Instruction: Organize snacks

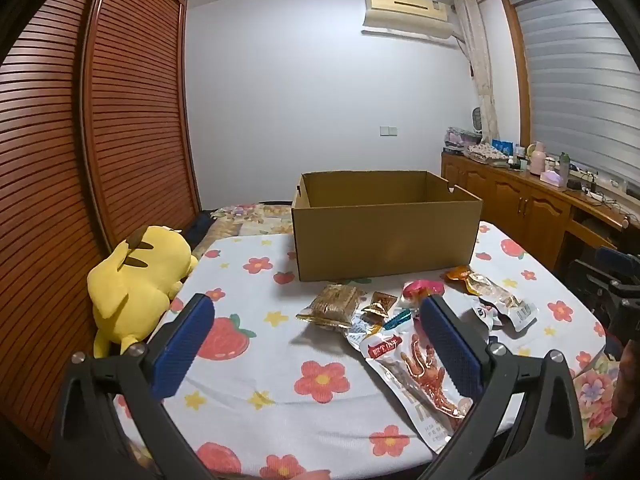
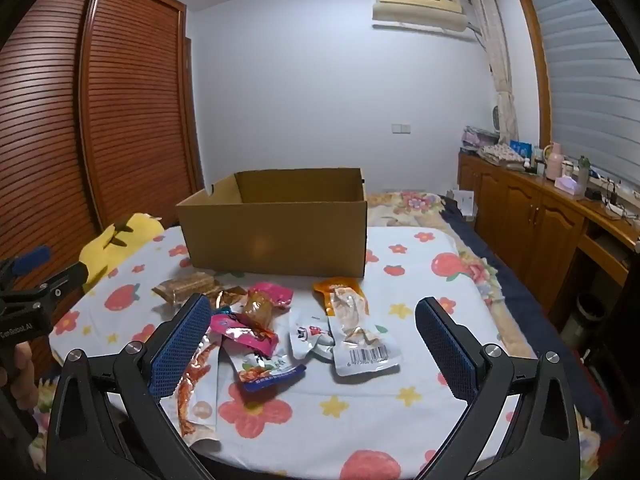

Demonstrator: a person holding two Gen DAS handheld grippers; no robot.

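Several snack packets lie on a flower-print sheet in front of an open cardboard box (image 1: 384,236), which also shows in the right wrist view (image 2: 276,232). Among them are a brown cracker pack (image 1: 334,304), a chicken-feet pouch (image 1: 420,376), a barcode pouch (image 2: 360,344) and a pink packet (image 2: 248,332). My left gripper (image 1: 316,320) is open and empty, hovering left of the pile. My right gripper (image 2: 314,324) is open and empty above the packets. The box's inside bottom is hidden.
A yellow plush toy (image 1: 140,280) lies at the bed's left edge by the wooden wardrobe (image 1: 100,120). A wooden cabinet (image 2: 532,216) with bottles runs along the right wall. The left gripper's body shows at the left (image 2: 36,304).
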